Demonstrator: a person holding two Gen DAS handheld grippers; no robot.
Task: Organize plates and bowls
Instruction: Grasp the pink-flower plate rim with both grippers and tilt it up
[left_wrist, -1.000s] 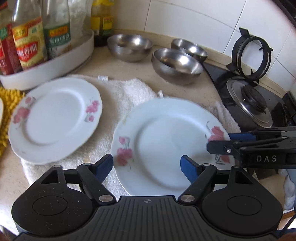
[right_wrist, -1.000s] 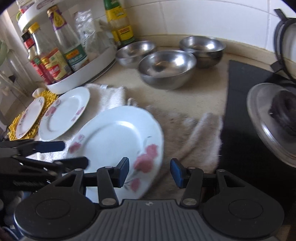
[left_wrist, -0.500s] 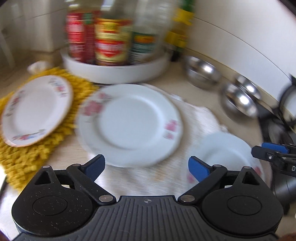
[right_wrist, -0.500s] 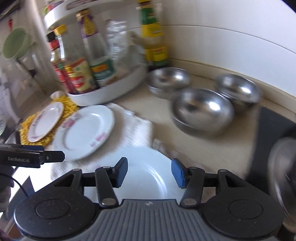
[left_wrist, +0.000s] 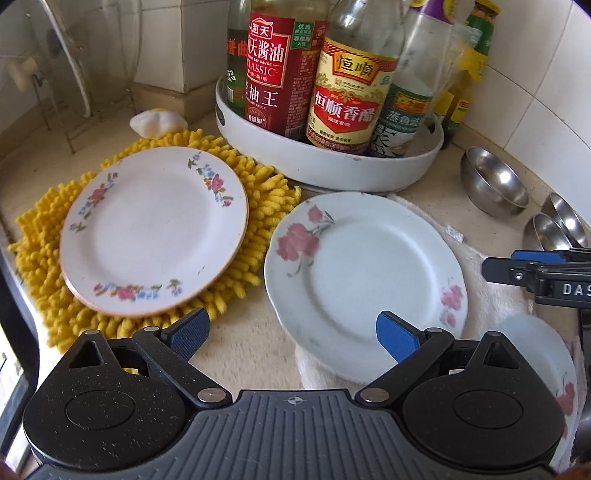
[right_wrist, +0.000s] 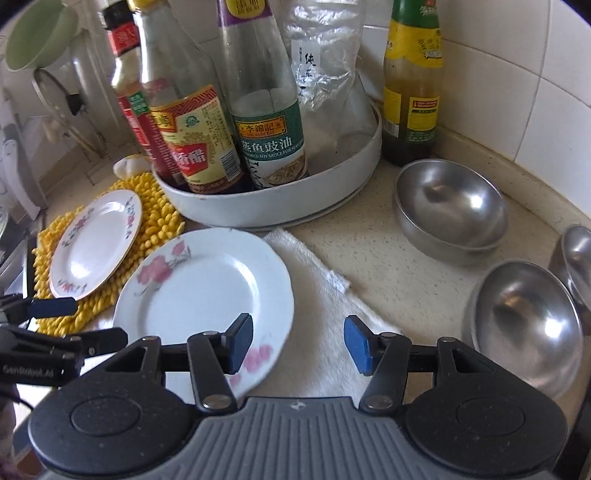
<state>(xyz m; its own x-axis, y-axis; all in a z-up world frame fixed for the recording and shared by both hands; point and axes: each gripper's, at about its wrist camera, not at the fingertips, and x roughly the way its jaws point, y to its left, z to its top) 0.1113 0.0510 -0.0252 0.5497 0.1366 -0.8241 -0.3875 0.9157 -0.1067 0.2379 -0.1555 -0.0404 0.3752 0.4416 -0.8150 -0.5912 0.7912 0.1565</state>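
Note:
A white plate with pink flowers (left_wrist: 364, 280) lies on a white towel (left_wrist: 491, 295); it also shows in the right wrist view (right_wrist: 203, 295). A smaller flowered plate (left_wrist: 153, 229) rests on a yellow mat (left_wrist: 44, 266), also seen in the right wrist view (right_wrist: 94, 242). Another flowered plate (left_wrist: 546, 354) lies at the lower right, partly hidden. Three steel bowls (right_wrist: 448, 210) (right_wrist: 524, 317) (right_wrist: 578, 258) stand on the counter to the right. My left gripper (left_wrist: 291, 336) is open above the counter between the two plates. My right gripper (right_wrist: 299, 343) is open over the towel beside the white plate.
A white round tray (left_wrist: 332, 162) with several sauce bottles stands behind the plates. A yellow-labelled bottle (right_wrist: 412, 85) stands by the tiled wall. A wire rack (left_wrist: 62, 85) is at the far left. A garlic bulb (left_wrist: 157, 122) lies behind the mat.
Both grippers have swung left, away from the stove and the right plate, toward the left plates and the bottle tray. Both stayed open and empty.

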